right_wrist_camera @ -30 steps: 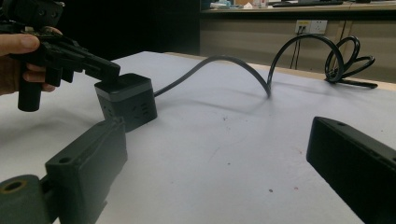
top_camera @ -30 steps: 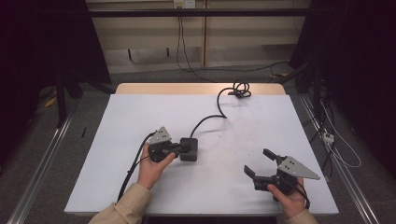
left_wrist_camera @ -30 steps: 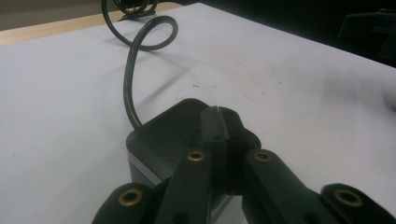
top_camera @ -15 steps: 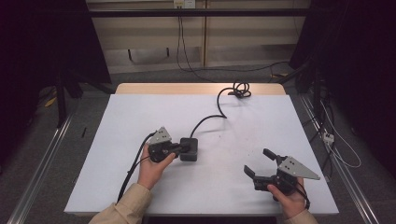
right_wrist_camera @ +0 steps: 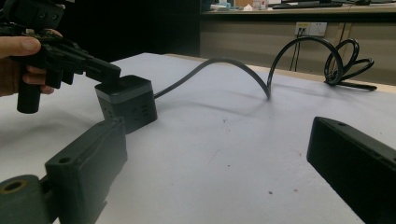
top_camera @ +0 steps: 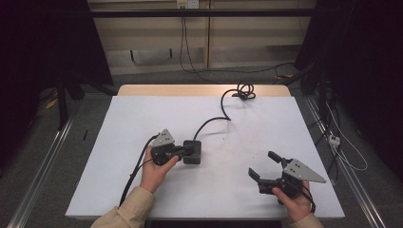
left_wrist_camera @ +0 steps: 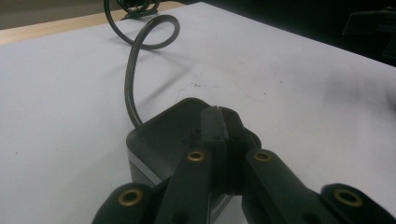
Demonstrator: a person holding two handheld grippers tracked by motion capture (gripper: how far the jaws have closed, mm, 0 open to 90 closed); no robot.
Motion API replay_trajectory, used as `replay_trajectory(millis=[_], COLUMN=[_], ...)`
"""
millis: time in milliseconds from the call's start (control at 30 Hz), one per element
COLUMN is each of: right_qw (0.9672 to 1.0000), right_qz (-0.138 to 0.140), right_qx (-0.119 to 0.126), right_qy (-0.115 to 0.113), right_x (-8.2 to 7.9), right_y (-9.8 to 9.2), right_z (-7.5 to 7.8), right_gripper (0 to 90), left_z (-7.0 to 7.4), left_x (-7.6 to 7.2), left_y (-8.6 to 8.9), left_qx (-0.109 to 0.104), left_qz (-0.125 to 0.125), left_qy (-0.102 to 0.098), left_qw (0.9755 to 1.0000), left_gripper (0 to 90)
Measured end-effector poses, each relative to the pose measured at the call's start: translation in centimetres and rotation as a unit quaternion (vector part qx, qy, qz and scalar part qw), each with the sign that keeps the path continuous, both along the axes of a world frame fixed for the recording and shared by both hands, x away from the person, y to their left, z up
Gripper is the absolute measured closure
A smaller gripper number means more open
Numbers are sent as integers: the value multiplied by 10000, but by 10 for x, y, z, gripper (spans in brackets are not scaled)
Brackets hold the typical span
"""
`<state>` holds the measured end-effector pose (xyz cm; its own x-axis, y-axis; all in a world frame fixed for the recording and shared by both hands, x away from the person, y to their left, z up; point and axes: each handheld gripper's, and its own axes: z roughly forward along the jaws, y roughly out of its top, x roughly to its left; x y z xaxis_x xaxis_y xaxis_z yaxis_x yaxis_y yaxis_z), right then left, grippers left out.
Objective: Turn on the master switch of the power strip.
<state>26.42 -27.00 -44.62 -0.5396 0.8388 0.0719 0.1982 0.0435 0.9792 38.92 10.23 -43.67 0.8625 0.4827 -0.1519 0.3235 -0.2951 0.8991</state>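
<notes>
Tongs: left tongs (top_camera: pixel 186 151) closed, tips resting atop power cube (top_camera: pixel 194 152); right tongs (top_camera: pixel 263 165) open w/ nothing between, well apart on tabletop (top_camera: pixel 142 118).

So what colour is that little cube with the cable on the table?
The cube is dark grey to black, with a lighter grey band below its top; the right gripper view shows it best.

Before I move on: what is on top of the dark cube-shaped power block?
The shut jaw tips of the left gripper rest on the dark cube-shaped power block's top. The patch beneath them is hidden.
</notes>
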Motion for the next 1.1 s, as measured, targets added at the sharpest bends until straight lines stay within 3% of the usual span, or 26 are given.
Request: replay_trajectory(millis=[833,1100], right_qw=[10000,10000], right_qz=[57,56], right_qx=[-18,-9], right_qy=[-2,-7], right_x=[0,0], right_y=[1,2], right_z=[0,0], right_gripper=[45,43], left_z=[1,2], left_x=[-2,-3], left_y=[-1,-3], left_qx=[39,147], left_qz=[48,68], left_qy=[-26,-92], left_qw=[10000,9998], left_gripper=[900,900])
